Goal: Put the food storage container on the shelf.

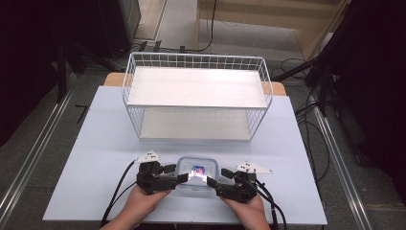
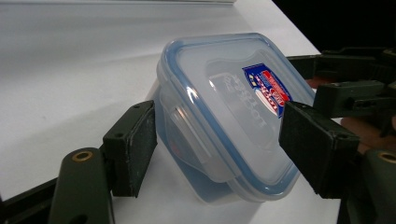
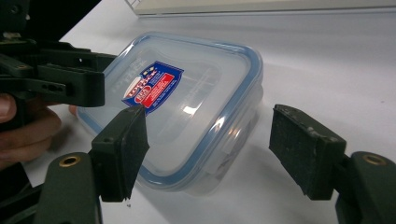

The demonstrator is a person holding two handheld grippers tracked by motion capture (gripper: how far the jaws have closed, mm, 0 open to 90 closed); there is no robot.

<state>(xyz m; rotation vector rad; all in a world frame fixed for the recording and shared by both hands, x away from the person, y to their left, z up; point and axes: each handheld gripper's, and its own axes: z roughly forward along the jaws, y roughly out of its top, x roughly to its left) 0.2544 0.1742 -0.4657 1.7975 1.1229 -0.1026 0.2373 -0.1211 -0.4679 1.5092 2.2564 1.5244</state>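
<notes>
High view: even overhead light, table (image 1: 95, 143) bright and pale, both side edges of the picture near black. Soft, low resolution overall. Glare spot on the container lid (image 1: 197, 171) near the table's front edge. Left gripper view: lid (image 2: 233, 107) sharp with white highlights, close jaws soft, table's far edge washed out. Right gripper view: small glint on the lid (image 3: 187, 109), faint shadow beneath the container, top left corner dark.

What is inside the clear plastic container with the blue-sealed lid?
Nothing can be made out inside the clear plastic container with the blue-sealed lid: through its translucent walls it looks empty. The red and blue label and glare cover part of the interior.
</notes>
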